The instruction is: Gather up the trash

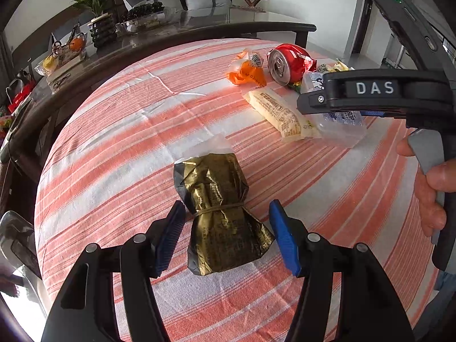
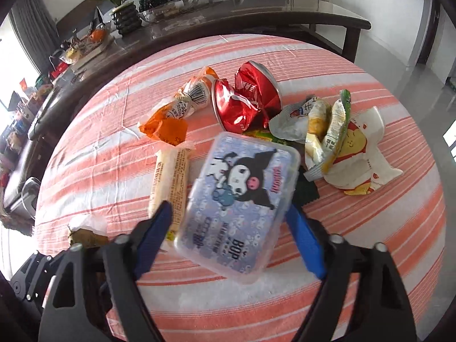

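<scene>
A table (image 1: 114, 131) under a pink-and-white striped cloth (creased) carries a gold foil packet (image 1: 219, 211), a cream wrapper (image 1: 282, 116), an orange wrapper (image 1: 245, 71) and a crushed red can (image 1: 287, 62).

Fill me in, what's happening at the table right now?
A person is clearing trash off a striped tablecloth with two handheld grippers. The right gripper is shut on a clear plastic box, held off the cloth. The left gripper is open around a gold wrapper. A crushed can and other wrappers lie beyond.
</scene>
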Demonstrator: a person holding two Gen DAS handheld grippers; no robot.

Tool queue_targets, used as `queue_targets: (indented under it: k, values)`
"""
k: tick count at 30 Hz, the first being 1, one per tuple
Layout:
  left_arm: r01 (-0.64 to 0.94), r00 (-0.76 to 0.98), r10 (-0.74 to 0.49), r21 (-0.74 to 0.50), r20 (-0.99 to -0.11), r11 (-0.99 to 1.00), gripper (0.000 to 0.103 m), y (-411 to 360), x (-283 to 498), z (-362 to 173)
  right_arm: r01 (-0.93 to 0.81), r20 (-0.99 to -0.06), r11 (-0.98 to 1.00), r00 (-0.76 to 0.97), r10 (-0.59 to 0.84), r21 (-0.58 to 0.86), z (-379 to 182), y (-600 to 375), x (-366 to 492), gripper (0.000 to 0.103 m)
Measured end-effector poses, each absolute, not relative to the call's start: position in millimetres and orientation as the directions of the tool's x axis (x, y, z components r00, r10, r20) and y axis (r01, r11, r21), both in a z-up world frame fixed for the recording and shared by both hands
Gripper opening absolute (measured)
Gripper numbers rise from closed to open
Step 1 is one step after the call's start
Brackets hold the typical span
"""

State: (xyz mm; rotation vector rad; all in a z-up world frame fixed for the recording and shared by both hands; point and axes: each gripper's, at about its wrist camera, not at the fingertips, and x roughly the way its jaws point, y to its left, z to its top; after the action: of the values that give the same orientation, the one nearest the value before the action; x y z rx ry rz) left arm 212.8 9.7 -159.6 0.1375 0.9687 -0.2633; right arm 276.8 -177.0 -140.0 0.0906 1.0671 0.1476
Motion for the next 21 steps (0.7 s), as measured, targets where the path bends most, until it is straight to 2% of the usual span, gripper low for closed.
queue_targets:
  k: [4,5,8,10,13,18,21]
  values:
    - [0.277,0.536,-0.17,-0.018,-0.827,0.961,0.062,21.8,203.2,-159.3,-0.137,-0.866,0.98,0.463,0.19,0.142,-131.3,-194.5,256.4,0.068]
    - [0.278,0.534,-0.174,-0.022,-0.827,0.96,0.066,24.2,200.6,-159.0,-0.163,-0.868,0.974,0.447,0.215,0.158,-128.9,-200.3,248.0,0.068]
    - [0.29,0.531,-0.208,-0.054,-0.822,0.955,0.07,30.3,193.6,-154.0,-0.275,-0.884,0.949,0.388,0.259,0.156,-121.8,-213.5,221.6,0.068]
    - [0.3,0.533,-0.232,-0.074,-0.814,0.951,0.074,32.6,190.5,-149.0,-0.334,-0.909,0.935,0.342,0.237,0.118,-126.9,-217.2,207.0,0.068]
    - [0.315,0.529,-0.256,-0.093,-0.809,0.945,0.081,30.3,191.8,-147.6,-0.324,-0.928,0.94,0.307,0.211,0.107,-142.1,-229.9,200.1,0.068]
    - [0.34,0.495,-0.242,-0.07,-0.834,0.938,0.081,18.6,202.4,-157.2,-0.282,-0.913,0.952,0.345,0.219,0.122,-140.7,-232.2,202.7,0.08]
    - [0.323,0.491,-0.194,-0.029,-0.849,0.946,0.081,18.5,208.6,-161.8,-0.31,-0.917,0.947,0.346,0.197,0.086,-141.4,-217.1,206.0,0.082]
